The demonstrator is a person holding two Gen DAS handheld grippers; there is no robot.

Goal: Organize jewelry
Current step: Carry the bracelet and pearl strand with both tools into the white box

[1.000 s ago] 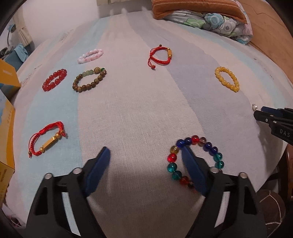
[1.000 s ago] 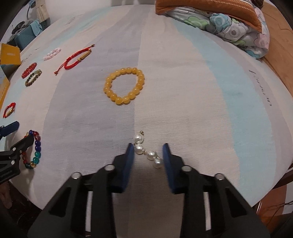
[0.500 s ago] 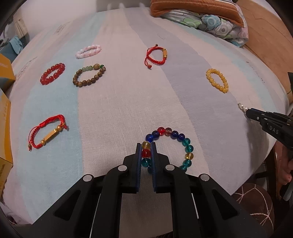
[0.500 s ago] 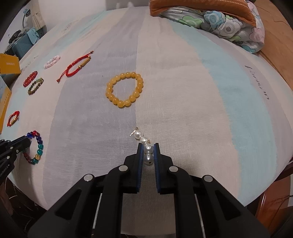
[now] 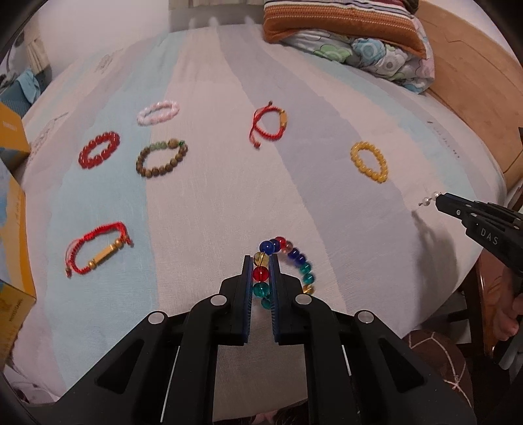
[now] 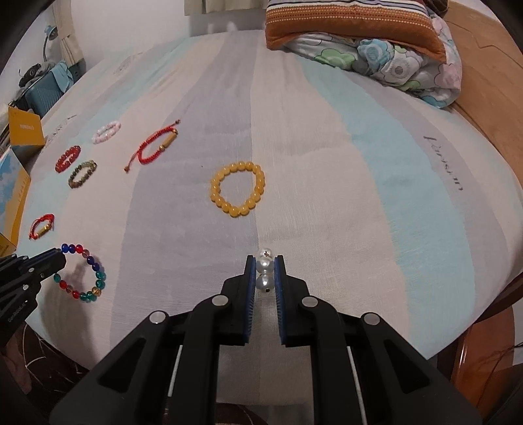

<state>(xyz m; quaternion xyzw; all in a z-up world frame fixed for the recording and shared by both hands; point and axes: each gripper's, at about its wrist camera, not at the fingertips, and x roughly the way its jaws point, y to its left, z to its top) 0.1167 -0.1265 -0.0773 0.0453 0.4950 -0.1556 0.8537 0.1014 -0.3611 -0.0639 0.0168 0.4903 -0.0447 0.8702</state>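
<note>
My left gripper (image 5: 261, 261) is shut on a bracelet of multicoloured glass beads (image 5: 295, 258); red and teal beads sit between its blue pads and the rest of the loop hangs to the right, just above the striped bedsheet (image 5: 212, 202). In the right wrist view the same bracelet (image 6: 94, 271) dangles from the left gripper (image 6: 60, 256). My right gripper (image 6: 264, 261) is shut on a short strand of white pearls (image 6: 264, 266), lifted off the sheet. From the left wrist view, the pearls (image 5: 428, 200) stick out of the right gripper's tip (image 5: 439, 199).
Other bracelets lie on the bed: yellow beads (image 6: 238, 188), a red cord with gold tube (image 5: 268, 126), brown wooden beads (image 5: 161, 158), red beads (image 5: 98, 149), pink beads (image 5: 158, 111), another red cord (image 5: 98, 253). Pillows (image 5: 343, 29) at the head, yellow boxes (image 5: 13, 209) at left.
Both grippers went from open to shut, the left on the multicoloured bracelet, the right on the pearls. Both then rose, lifting the pieces off the sheet.
</note>
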